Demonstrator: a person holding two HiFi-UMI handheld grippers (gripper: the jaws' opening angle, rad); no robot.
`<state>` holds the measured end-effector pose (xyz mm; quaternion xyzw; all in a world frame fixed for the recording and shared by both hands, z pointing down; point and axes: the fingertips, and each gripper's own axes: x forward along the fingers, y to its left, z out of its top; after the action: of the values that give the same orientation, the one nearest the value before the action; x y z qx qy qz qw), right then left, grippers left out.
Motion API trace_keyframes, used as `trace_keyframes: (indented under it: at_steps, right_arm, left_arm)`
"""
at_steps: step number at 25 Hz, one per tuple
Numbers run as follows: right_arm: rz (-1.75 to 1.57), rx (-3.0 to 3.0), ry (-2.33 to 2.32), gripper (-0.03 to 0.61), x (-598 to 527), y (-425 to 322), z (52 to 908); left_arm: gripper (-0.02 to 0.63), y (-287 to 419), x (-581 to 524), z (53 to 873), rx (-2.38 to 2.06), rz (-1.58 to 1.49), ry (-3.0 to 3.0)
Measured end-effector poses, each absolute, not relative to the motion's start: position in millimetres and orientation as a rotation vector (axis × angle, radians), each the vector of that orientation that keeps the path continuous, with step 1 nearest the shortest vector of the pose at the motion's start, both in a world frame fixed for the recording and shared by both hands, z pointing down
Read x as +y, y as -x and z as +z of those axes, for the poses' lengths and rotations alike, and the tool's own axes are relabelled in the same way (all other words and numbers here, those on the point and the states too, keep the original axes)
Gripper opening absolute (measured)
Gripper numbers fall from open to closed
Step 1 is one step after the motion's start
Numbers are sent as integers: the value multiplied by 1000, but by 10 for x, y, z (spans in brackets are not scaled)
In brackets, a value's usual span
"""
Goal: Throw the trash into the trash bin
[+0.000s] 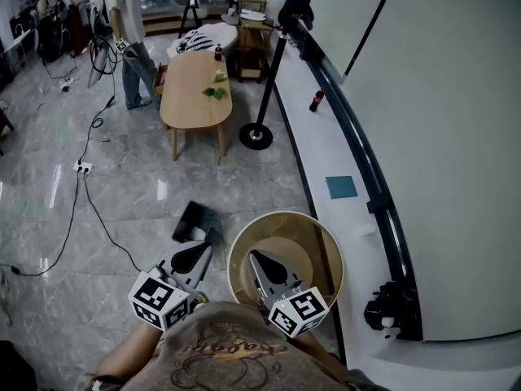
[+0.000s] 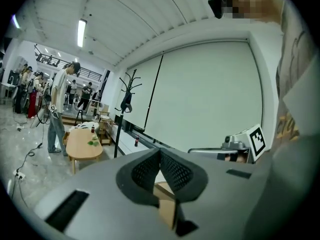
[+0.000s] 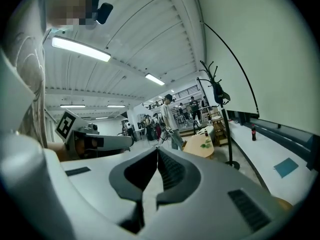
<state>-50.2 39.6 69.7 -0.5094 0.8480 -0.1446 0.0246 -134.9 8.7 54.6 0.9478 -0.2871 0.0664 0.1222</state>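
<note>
Your tongs are both pressed shut and carry nothing. Your right tongs (image 1: 259,261) hang over the open mouth of the round, tan, upright bin (image 1: 285,216). Your left tongs (image 1: 199,251) sit just outside its rim, nearer the black box (image 1: 195,221) on the floor. Green scraps (image 1: 216,93), likely the trash, lie on the far table (image 1: 183,96), well apart.

Ahead of the jaws, glossy grey marble floor (image 1: 122,218), oval wooden table (image 1: 191,88), black coat stand (image 1: 270,84); rightward, white wall (image 1: 456,96).
</note>
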Motion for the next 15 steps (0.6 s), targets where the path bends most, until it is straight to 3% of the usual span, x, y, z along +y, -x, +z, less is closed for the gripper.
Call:
trace_keyframes:
  at_steps: [15]
  right_arm:
    - [-442, 2639, 1557, 18, 462, 464, 786]
  left_arm:
    - [18, 1306, 119, 627, -919, 154, -2701]
